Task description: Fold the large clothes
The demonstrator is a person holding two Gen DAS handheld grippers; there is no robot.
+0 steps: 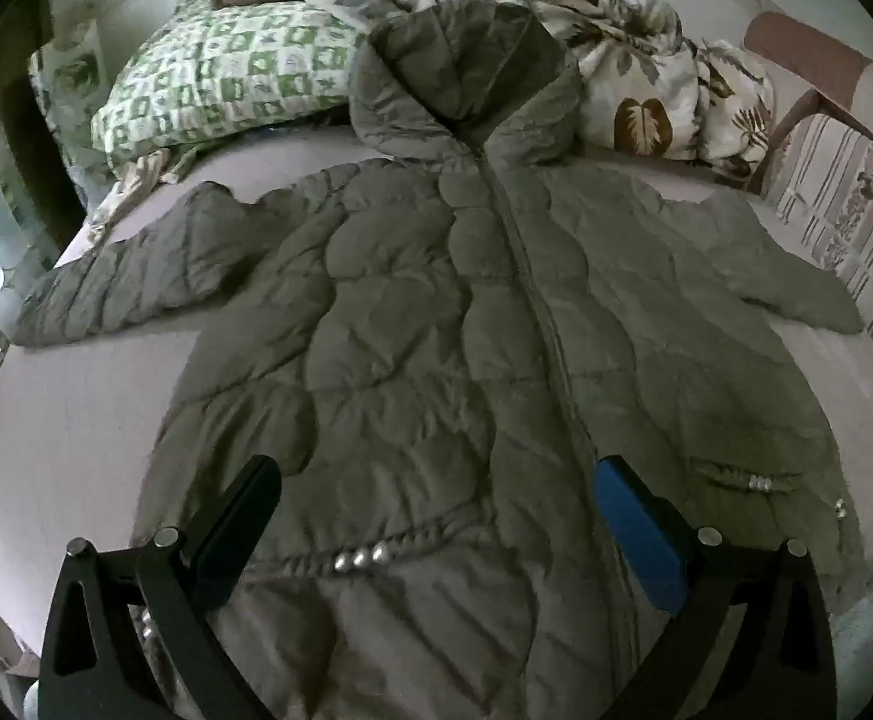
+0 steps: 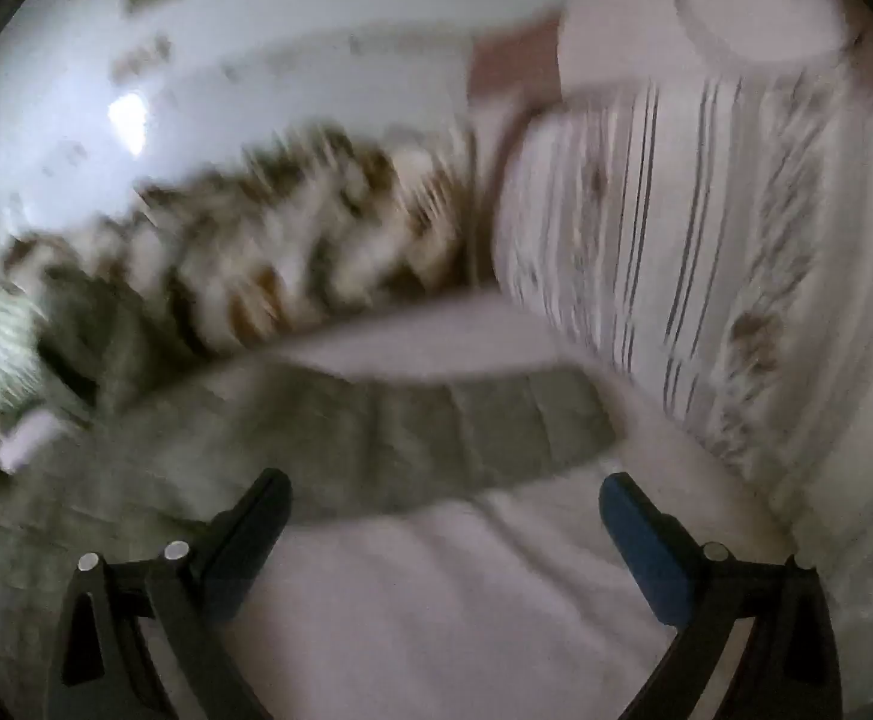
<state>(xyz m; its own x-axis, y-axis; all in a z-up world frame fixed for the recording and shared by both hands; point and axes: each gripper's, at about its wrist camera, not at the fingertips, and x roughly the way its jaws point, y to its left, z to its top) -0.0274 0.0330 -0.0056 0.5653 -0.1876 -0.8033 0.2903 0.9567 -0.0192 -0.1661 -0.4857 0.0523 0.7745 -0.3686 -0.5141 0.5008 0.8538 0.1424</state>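
- A big grey-green puffy quilted coat (image 1: 436, 324) lies flat on a bed with a pale pink sheet (image 1: 76, 420).
- The coat lies front side up, and its zip (image 1: 532, 276) is closed down the middle.
- The hood (image 1: 466, 78) points to the far end of the bed and lies partly on the bedding there.
- Both sleeves are spread out, one to each side. The left sleeve (image 1: 136, 276) reaches toward the left edge of the bed.
- Small shiny silver beads (image 1: 361, 558) sit in a row on the coat's pocket, near the bottom.
- The left hand-held gripper (image 1: 436, 480) hangs over the bottom part of the coat. Its two fingers are wide apart and hold nothing. One finger is black (image 1: 238, 528) and one has a blue pad (image 1: 634, 534).
- A green and white checked pillow (image 1: 220, 78) sits at the far left of the bed, beside the hood.
- A bunched-up white blanket with brown leaves (image 1: 664, 84) lies at the far right, just behind the hood.
- A striped cloth with flowers (image 1: 844, 204) hangs along the right side of the bed.
- The right wrist view is blurry. The right hand-held gripper (image 2: 445, 498) is also wide open and holds nothing.
- It hangs over the pink sheet, near the end of the coat's right sleeve (image 2: 436, 432), which lies flat just ahead of the fingers.
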